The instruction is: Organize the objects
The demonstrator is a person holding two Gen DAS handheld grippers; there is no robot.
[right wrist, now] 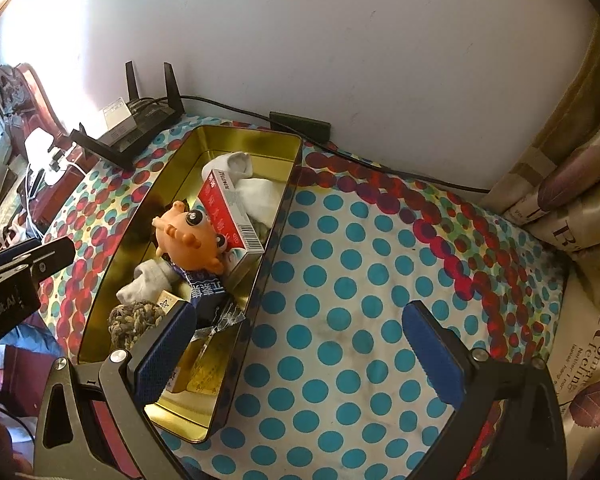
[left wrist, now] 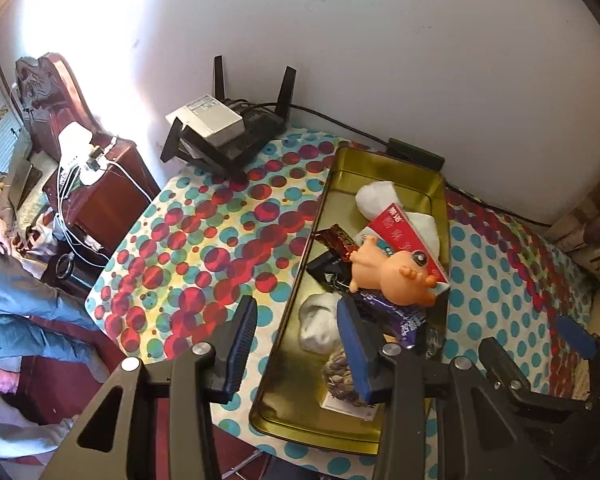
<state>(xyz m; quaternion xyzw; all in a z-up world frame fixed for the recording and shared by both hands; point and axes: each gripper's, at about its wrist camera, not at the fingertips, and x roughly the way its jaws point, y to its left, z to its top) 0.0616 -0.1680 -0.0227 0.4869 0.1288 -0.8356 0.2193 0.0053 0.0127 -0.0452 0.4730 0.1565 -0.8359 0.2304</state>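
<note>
Left gripper (left wrist: 296,344) fingers stood apart, empty, straddling the near left wall of the gold tin (left wrist: 384,160). Right gripper (right wrist: 300,354) fingers spread wide, empty, above the dotted surface (right wrist: 340,280), tin beside its left finger. Inside the tin, ahead of the fingers: orange toy (right wrist: 188,236), red box (right wrist: 224,208), white socks (right wrist: 256,194)

Gold tin (right wrist: 172,168) full of oddments
</note>
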